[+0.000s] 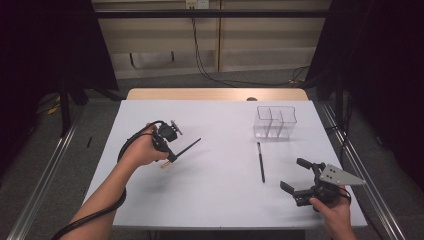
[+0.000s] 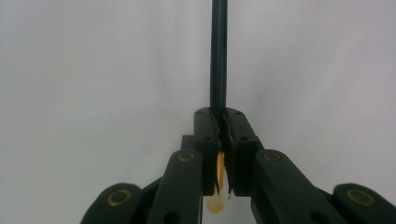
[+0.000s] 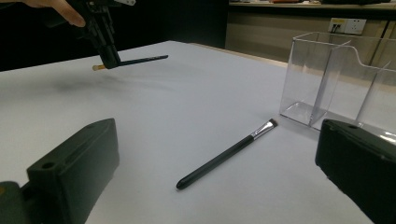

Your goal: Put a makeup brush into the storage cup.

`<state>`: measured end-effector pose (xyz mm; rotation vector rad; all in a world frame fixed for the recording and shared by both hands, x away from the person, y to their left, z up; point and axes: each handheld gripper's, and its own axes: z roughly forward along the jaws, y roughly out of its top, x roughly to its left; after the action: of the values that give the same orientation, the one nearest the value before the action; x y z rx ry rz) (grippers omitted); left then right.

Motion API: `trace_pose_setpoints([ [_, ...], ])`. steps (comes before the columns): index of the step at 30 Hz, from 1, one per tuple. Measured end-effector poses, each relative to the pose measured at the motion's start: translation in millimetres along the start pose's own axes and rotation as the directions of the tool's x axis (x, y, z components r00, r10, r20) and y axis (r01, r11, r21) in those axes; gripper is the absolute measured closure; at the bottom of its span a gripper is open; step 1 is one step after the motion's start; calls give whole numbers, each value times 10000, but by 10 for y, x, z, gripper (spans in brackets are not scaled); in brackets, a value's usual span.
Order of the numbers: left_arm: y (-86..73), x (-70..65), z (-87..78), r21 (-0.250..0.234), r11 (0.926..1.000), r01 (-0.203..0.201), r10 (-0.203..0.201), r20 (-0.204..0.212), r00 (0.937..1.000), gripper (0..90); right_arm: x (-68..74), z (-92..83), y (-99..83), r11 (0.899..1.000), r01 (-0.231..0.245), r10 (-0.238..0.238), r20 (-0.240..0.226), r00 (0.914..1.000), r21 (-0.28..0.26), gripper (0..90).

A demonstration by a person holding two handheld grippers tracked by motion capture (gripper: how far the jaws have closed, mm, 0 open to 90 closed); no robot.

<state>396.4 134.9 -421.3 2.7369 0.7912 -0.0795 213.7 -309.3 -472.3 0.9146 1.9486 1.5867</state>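
The left gripper [image 1: 171, 158] has its jaws pinched tight on a thin dark brush [image 1: 187, 148] near its pale yellowish end, which pokes out behind the fingers [image 2: 205, 135] while the long dark handle runs straight out ahead of them, clear of the white table [image 1: 215, 200]. The right gripper [image 1: 295, 175] rests low with its jaws spread wide and nothing between them. A second black brush [image 3: 226, 155] lies flat on the table just ahead of its fingers [image 3: 74, 168], and a clear divided organizer [image 3: 336, 79] stands just beyond that brush's bristle tip.

On the table [image 1: 210, 200], a brush [image 1: 260, 161] lies before the organizer [image 1: 275, 121], seemingly just apart.
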Motion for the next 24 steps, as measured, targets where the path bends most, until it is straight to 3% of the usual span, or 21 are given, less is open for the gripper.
trace_pose_setpoints([
  [7,107,-170,-41,-184,9986,-499,503,242,9984,847,16,12,8,10000,58,-58,-49,10000,47,0],
  [14,201,-323,-76,-265,9938,-1081,1094,500,9927,847,29,36,24,10000,73,-73,-123,9999,22,0],
  [24,291,-495,-76,-618,9875,-1449,1499,848,9851,847,47,68,40,9998,191,-189,-265,9995,96,0],
])
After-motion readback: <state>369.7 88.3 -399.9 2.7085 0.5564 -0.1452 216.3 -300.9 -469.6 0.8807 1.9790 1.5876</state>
